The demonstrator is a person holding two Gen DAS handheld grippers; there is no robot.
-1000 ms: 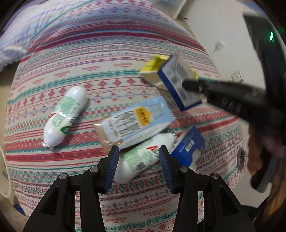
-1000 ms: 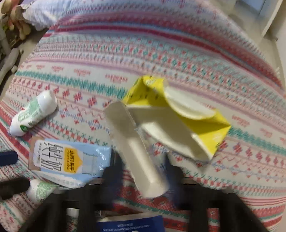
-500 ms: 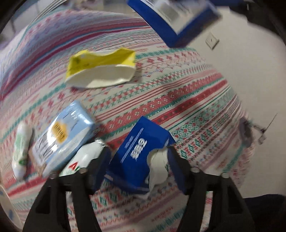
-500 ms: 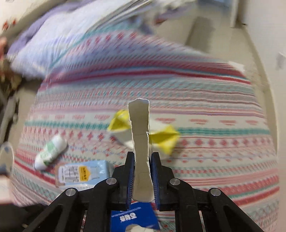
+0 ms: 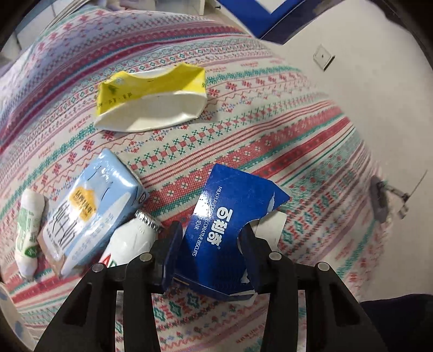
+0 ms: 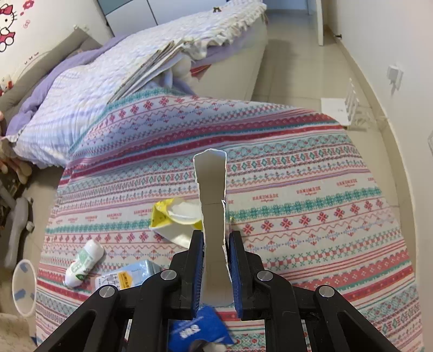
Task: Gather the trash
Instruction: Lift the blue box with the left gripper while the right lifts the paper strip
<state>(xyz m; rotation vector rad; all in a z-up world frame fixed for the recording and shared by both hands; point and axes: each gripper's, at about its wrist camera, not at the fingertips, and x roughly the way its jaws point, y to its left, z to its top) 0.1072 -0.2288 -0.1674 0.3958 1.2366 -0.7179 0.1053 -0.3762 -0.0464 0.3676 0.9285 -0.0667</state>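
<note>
My left gripper (image 5: 209, 238) is open, its jaws on either side of a torn blue biscuit box (image 5: 230, 222) lying on the patterned cloth. A white bottle with a foil top (image 5: 132, 241), a light blue milk carton (image 5: 89, 208), a second white bottle (image 5: 28, 227) and a crushed yellow carton (image 5: 151, 103) lie nearby. My right gripper (image 6: 215, 243) is shut on a blue-and-white box, seen from its white inner side (image 6: 212, 203), held high above the cloth. The same box shows at the top of the left wrist view (image 5: 254, 19).
The patterned cloth (image 6: 297, 189) covers a round surface. A bed with a lilac blanket (image 6: 94, 89) lies beyond it. A clear bin with blue marks (image 6: 24, 287) stands at the left. A white wall (image 5: 379, 81) and floor are on the right.
My right gripper has lifted the blue-and-white box up and away from the yellow carton. My left gripper has moved from the bottle to straddle the blue biscuit box.
</note>
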